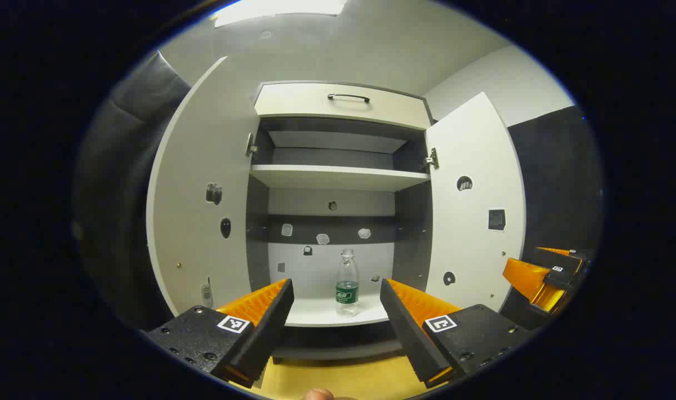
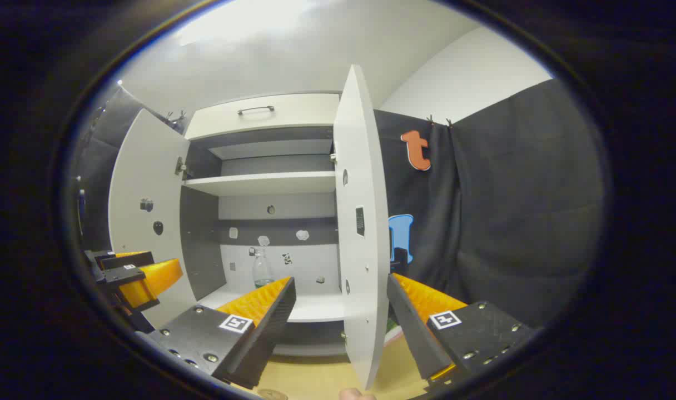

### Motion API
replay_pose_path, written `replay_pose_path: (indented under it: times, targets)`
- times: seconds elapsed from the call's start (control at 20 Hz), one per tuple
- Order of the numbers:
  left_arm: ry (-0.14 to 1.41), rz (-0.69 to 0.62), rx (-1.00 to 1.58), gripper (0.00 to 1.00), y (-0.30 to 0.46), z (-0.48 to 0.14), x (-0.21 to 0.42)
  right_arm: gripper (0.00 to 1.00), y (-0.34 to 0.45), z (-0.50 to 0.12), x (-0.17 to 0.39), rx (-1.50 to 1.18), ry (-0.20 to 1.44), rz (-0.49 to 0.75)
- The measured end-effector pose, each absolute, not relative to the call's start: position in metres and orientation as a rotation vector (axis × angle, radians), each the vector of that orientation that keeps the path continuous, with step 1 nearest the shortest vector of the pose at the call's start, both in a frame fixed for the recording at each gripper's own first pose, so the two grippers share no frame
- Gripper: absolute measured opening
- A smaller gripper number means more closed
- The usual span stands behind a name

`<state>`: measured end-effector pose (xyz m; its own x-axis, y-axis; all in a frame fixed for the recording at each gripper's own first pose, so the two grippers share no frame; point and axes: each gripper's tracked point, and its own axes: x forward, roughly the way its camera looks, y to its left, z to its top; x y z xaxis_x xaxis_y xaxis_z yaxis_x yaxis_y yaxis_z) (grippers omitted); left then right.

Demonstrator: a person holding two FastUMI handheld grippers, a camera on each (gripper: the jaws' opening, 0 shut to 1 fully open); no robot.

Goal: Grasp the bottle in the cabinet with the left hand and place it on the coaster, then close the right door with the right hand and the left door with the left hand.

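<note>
Left hand-held gripper [image 1: 335, 294] wide open, empty

Both the left gripper [image 1: 336, 289] and the right gripper [image 2: 341, 286] hover level, jaws spread wide.

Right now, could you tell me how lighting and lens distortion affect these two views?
Left gripper view: ceiling light glares white at top, doors bow outward, bottle stays sharp. Right gripper view: washed-out ceiling, right door curves strongly, bottle small and dim.
</note>
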<state>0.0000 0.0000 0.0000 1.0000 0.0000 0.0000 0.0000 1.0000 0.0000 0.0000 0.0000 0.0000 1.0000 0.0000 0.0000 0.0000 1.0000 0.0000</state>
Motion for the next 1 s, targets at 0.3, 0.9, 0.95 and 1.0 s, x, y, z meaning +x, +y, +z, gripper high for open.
replay_pose_path:
  times: [0.3,0.9,0.95,1.0]
  targets:
    - [0.012,0.013,-0.014,0.99,-0.005,0.000,0.003,1.00,0.009,0.001,-0.002,-0.016,-0.002,0.032]
    - [0.023,-0.023,-0.023,0.99,-0.021,-0.006,0.025,1.00,0.010,0.003,0.001,-0.022,0.002,0.035]
    - [0.025,-0.027,-0.023,0.99,-0.020,-0.007,0.033,1.00,0.010,0.005,-0.001,-0.023,-0.001,0.032]
    - [0.032,-0.037,-0.020,0.99,-0.020,-0.009,0.044,1.00,0.009,0.006,-0.005,-0.024,-0.004,0.024]
